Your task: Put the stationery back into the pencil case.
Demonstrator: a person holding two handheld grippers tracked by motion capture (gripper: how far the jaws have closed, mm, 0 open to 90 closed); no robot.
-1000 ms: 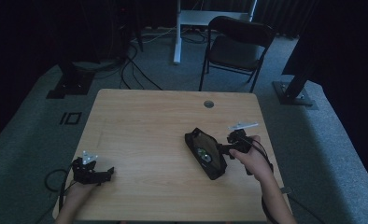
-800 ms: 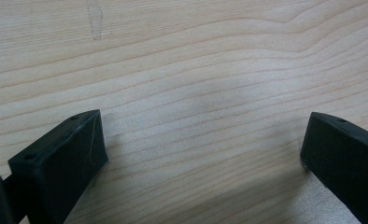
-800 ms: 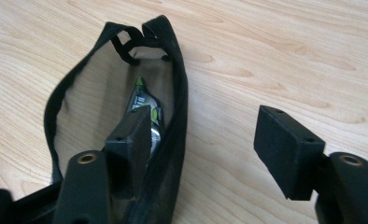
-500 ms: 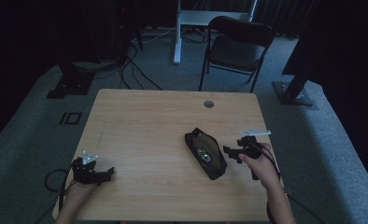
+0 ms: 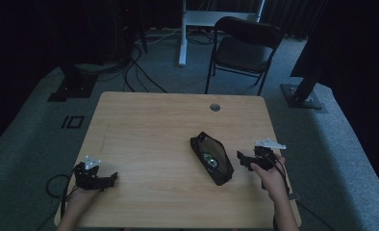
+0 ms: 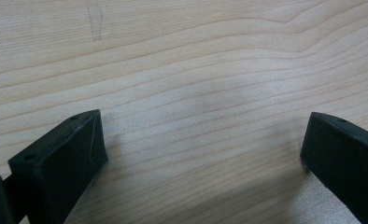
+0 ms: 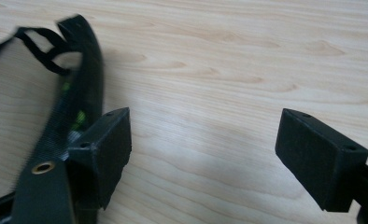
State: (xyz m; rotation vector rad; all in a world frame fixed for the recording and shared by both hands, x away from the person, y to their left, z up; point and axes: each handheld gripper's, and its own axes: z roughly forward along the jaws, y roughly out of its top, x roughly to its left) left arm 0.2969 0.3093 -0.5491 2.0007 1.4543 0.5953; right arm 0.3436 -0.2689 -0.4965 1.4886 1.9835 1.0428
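**Pouch set down, right grip released**

Black mesh pouch [image 5: 211, 159] lies flat right of the table [image 5: 144, 125] centre, nearer the front edge. Right hand-held gripper [image 5: 244, 160] just beside it; its jaws have just been opening, nothing between them. Left hand-held gripper [image 5: 111, 177] open, empty, front-left corner. Placement looks done; little left.

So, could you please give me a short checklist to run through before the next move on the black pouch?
1. Right tongs clear of the black pouch: ok; the jaws have just been opening, with bare wood between them.
2. Pouch lying flat on the table: ok.
3. Pouch well in from the table edges: ok.
4. Left tongs open and empty: ok, parked near the front left corner.
5. Pouch zip closed: cannot tell; green contents show through the top.
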